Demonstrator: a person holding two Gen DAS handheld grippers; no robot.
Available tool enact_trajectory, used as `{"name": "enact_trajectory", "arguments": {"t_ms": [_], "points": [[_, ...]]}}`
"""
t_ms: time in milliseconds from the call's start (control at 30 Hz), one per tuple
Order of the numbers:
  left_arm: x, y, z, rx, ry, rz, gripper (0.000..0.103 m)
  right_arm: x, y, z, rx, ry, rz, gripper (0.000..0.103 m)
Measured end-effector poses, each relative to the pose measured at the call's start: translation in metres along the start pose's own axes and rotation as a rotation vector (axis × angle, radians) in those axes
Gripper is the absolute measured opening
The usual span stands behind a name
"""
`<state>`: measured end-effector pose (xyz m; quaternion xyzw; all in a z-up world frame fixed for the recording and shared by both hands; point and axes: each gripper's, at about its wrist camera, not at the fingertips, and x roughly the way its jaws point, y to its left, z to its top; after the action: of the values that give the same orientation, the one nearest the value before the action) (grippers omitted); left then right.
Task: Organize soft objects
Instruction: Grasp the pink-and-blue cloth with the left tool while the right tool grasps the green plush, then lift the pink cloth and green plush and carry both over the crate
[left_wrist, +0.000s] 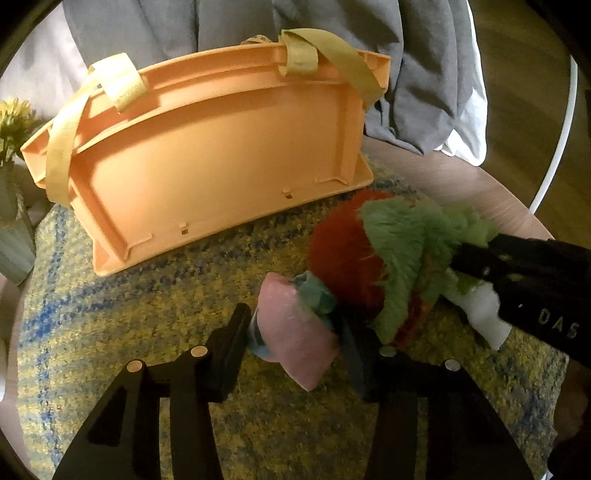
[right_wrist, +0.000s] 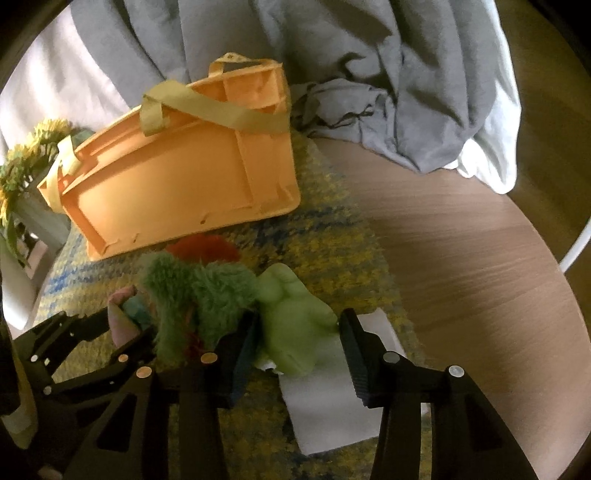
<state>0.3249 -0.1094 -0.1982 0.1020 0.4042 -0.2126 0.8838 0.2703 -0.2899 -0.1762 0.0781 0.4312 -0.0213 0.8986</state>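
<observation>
Together, squashy pink wedge (left_wrist: 295, 325), fuzzy green plush (right_wrist: 199, 295)

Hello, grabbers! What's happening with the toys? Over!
Left gripper shut on pink soft toy. Right gripper around light green soft toy, grip unclear. Orange basket on its side; furry strawberry plush between toys.

Ahead of me the orange crate (left_wrist: 221, 147) blocks the far side of the mat (left_wrist: 147, 314), with the flower vase (left_wrist: 14, 236) crowding its left corner. The plush pile (left_wrist: 399, 251) sits between my two tools, so little room there. The bare desk (right_wrist: 461, 240) to the right lies open, up to the grey bedding (right_wrist: 406, 92).
</observation>
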Motion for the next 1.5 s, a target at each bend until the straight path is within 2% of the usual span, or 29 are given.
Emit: {"name": "enact_trajectory", "arguments": {"t_ms": [200, 400, 1000, 1500], "points": [[-0.02, 0.003, 0.002, -0.014, -0.037, 0.027, 0.046, -0.019, -0.001, 0.003, -0.004, -0.044, -0.055, 0.046], [-0.046, 0.009, 0.007, -0.03, -0.086, 0.038, 0.046, -0.037, 0.0, 0.004, 0.001, -0.077, -0.072, 0.046], [-0.125, 0.009, 0.032, -0.048, -0.3, 0.108, 0.046, -0.107, 0.015, 0.027, -0.031, -0.254, -0.005, 0.046], [-0.168, 0.022, 0.056, -0.06, -0.443, 0.168, 0.046, -0.144, 0.035, 0.053, -0.059, -0.418, 0.057, 0.046]]}}
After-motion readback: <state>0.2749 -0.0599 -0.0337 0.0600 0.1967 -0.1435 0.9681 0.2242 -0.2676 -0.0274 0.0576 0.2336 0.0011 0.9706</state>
